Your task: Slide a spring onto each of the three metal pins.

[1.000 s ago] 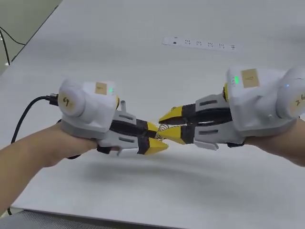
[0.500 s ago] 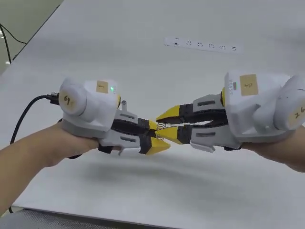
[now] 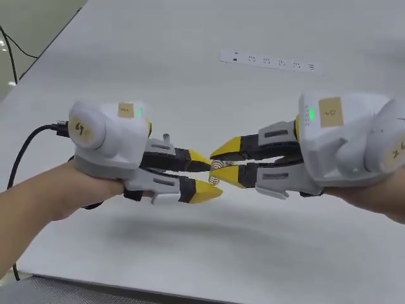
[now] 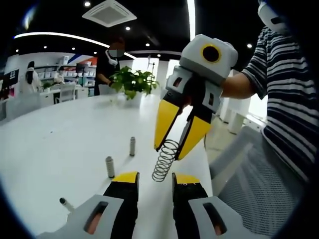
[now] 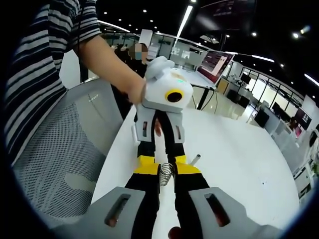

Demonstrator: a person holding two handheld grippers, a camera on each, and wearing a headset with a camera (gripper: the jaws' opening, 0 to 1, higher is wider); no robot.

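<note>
**Between the two sets of jaws, mid-frame: a spring held clear of the table**

At the centre of the head view, the spring (image 3: 218,171) was seen pinched at one end by the right gripper (image 3: 216,168), whose yellow jaws were clamped onto the coil. In the left gripper view, the coil was shown hanging toward the left gripper (image 4: 154,175), its jaws spread with nothing gripped and the spring's free end just above the gap. To the lower left of that view, three bare pins were picked out on the white table (image 4: 60,134): the far pin (image 4: 132,146), the middle pin (image 4: 110,167) and the near pin (image 4: 65,203). No spring had been fitted yet, so the first threading was judged to be in hand. Next, the coil's open end would need to be lined up squarely over a pin top and then lowered along it.
</note>
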